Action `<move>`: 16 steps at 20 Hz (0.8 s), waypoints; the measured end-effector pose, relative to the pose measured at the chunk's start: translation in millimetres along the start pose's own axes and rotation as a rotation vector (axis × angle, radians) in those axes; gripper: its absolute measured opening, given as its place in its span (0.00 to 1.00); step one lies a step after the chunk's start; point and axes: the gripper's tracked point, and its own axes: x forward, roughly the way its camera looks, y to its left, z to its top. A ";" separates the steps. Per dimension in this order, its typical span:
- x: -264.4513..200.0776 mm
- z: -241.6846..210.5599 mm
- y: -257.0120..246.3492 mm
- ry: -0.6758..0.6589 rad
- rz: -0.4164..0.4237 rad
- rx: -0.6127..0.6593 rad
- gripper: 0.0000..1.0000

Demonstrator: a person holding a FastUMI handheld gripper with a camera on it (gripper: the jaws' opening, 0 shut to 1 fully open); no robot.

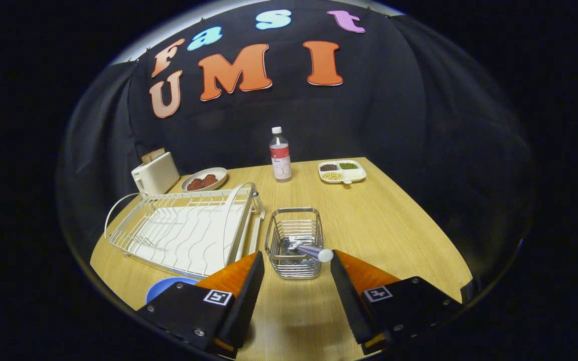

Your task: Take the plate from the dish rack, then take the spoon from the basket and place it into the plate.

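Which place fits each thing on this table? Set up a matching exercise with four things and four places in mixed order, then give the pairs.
Things:
1 spoon
2 bottle
3 blue plate
4 toaster

Places:
A beside the left finger, by the rack's near edge
B behind the rack
C in the basket
D far end of the table, middle

Pairs: 1-C, 2-D, 3-A, 4-B.

The gripper is open, just short of the basket.

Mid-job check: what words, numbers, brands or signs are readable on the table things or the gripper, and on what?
Bottle label: red band with print, too small and blurred to read.
Square black-and-white markers on the gripper's housings: coded patterns, no words.
No other text shows on the table things.
The gripper is open, its fingers either side of the basket holding the spoon.
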 end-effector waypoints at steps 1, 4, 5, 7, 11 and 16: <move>5.0 0.0 -1.8 -0.001 0.004 -0.005 0.80; 13.3 6.2 0.2 -0.016 0.017 -0.001 0.65; 15.4 9.0 1.9 -0.027 0.018 -0.007 0.59; 19.8 3.3 8.6 -0.019 0.028 -0.029 0.43; 24.0 5.6 13.8 -0.013 0.029 -0.036 0.21; 15.5 26.9 13.0 -0.027 0.050 0.000 0.12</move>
